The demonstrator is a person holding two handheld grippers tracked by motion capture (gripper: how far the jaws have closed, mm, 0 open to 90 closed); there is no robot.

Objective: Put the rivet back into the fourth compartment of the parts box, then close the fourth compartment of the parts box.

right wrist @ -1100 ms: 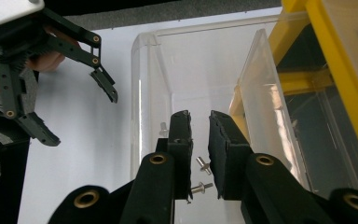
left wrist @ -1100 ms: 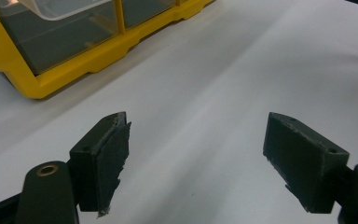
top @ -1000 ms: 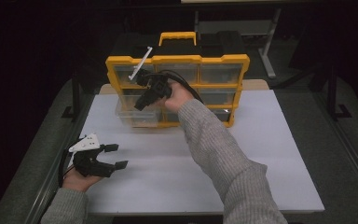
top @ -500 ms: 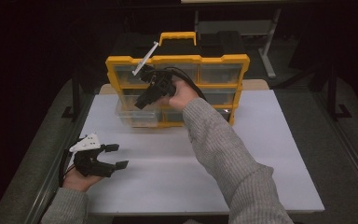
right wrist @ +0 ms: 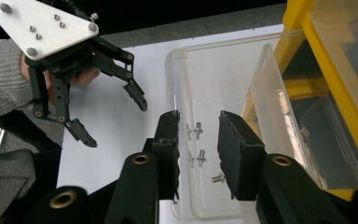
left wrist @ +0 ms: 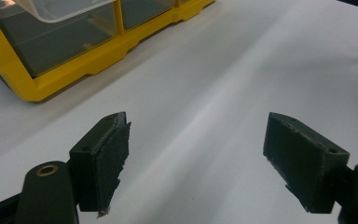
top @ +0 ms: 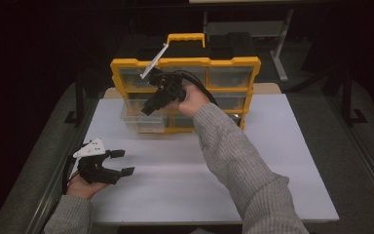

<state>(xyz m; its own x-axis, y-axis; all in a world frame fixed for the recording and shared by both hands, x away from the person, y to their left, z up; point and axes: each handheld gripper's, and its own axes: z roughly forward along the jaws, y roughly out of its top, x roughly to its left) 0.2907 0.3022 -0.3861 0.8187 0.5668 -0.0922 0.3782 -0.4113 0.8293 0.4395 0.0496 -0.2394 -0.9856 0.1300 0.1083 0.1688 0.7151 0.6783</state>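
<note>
Nearest the person, the left gripper (top: 111, 163) rests low on the white table (top: 292, 161), its jaws spread wide with nothing between them, well apart from the work. Farther out, the right gripper (right wrist: 196, 140) hangs above a clear drawer (top: 143, 119) pulled out from the lower left of the yellow organiser (top: 185, 63). Its jaws stand partly apart, a narrow gap between them, and hold nothing. Straight down that gap, on the drawer floor, lie a few small screws (right wrist: 199, 156), scattered and apart from one another. So the screws sit directly below the right gripper, far nearer to it than to the left; a grasp would likely mean a straight descent inside the drawer walls.
</note>
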